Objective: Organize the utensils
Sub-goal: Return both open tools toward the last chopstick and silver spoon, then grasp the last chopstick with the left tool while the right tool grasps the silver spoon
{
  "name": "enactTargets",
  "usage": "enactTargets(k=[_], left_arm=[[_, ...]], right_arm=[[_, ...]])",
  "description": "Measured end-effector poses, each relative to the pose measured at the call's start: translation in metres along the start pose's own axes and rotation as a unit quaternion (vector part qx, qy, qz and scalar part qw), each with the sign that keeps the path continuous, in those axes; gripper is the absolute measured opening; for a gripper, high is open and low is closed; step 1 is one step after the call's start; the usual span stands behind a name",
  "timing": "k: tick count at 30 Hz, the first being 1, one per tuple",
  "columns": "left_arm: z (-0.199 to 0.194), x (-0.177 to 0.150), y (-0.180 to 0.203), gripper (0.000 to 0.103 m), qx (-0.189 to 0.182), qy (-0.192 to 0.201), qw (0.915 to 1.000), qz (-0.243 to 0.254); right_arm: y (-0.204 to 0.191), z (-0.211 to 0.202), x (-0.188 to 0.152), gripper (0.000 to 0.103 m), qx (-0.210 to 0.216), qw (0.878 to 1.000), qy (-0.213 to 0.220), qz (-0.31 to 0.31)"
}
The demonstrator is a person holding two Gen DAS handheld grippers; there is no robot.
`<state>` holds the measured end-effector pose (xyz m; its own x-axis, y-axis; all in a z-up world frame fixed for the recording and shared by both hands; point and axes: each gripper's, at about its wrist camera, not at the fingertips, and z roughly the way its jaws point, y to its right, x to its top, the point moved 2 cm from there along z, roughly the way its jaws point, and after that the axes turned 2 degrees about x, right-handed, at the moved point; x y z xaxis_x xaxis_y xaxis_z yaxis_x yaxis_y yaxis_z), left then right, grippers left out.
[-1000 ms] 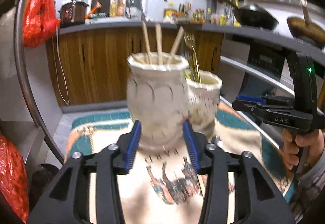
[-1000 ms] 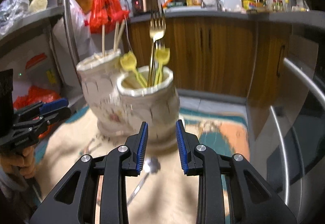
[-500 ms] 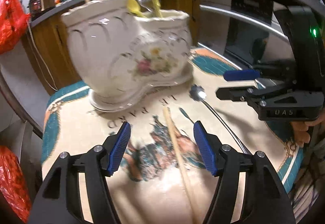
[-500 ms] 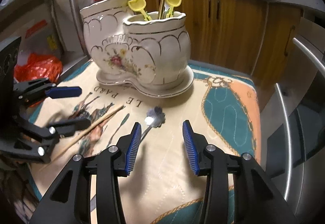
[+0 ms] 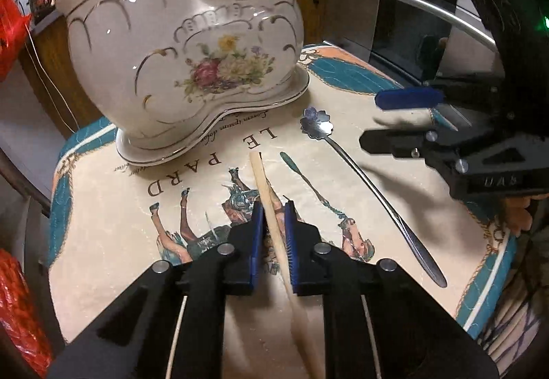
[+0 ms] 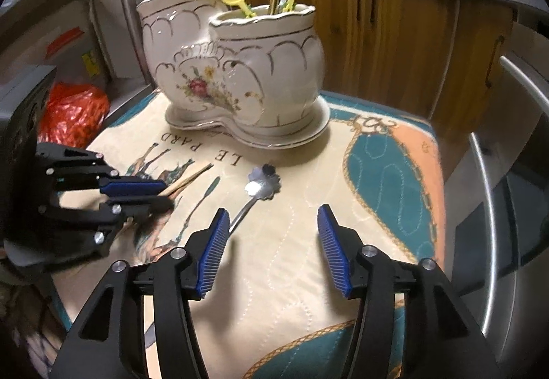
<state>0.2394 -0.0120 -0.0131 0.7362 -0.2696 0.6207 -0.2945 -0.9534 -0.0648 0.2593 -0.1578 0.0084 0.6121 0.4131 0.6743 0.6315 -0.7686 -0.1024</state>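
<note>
A white floral ceramic utensil holder (image 5: 185, 63) with two cups stands on a printed cloth (image 5: 137, 207); it also shows in the right wrist view (image 6: 240, 70) with chopsticks, forks and yellow spoons in it. My left gripper (image 5: 272, 207) is shut on a wooden chopstick (image 5: 264, 186) lying on the cloth; this gripper also shows in the right wrist view (image 6: 151, 195). A flower-headed metal spoon (image 5: 350, 159) lies to its right and shows in the right wrist view (image 6: 262, 185). My right gripper (image 6: 272, 224) is open above the spoon's handle.
Red plastic bags (image 6: 73, 111) lie left of the cloth. Wooden cabinets (image 6: 394, 46) and a counter stand behind. A metal rail and an oven front (image 5: 411, 35) are on the right.
My left gripper has closed onto the chopstick on the cloth. My right gripper has opened wider and come lower, close to the spoon.
</note>
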Motion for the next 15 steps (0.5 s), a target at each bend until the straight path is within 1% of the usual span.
enactTargets(k=[1,3,6,12,14,15], left_arm=[[0.000,-0.001,-0.001,0.007,-0.003,-0.001,1.0000,-0.001],[-0.002,-0.003,-0.005,0.007,-0.012,-0.002,0.9999,-0.006],[-0.002,-0.005,-0.007,0.006,-0.002,-0.003,1.0000,-0.008],[-0.007,-0.009,-0.019,0.006,-0.005,-0.005,0.9998,-0.020],[-0.010,-0.012,-0.025,0.006,0.006,-0.006,0.9998,-0.020],[-0.011,-0.013,-0.028,0.006,0.008,-0.007,0.9997,-0.023]], right_arm=[[-0.002,0.001,0.000,0.055,0.001,1.000,-0.003,-0.001],[-0.007,0.003,-0.001,0.055,0.007,1.000,-0.009,-0.005],[-0.016,0.007,-0.003,0.055,0.011,1.000,-0.022,-0.012],[-0.030,0.019,0.000,0.054,-0.005,0.998,-0.051,-0.039],[-0.032,0.020,0.002,0.044,0.002,0.997,-0.060,-0.045],[-0.035,0.020,0.003,0.034,0.009,0.996,-0.068,-0.055]])
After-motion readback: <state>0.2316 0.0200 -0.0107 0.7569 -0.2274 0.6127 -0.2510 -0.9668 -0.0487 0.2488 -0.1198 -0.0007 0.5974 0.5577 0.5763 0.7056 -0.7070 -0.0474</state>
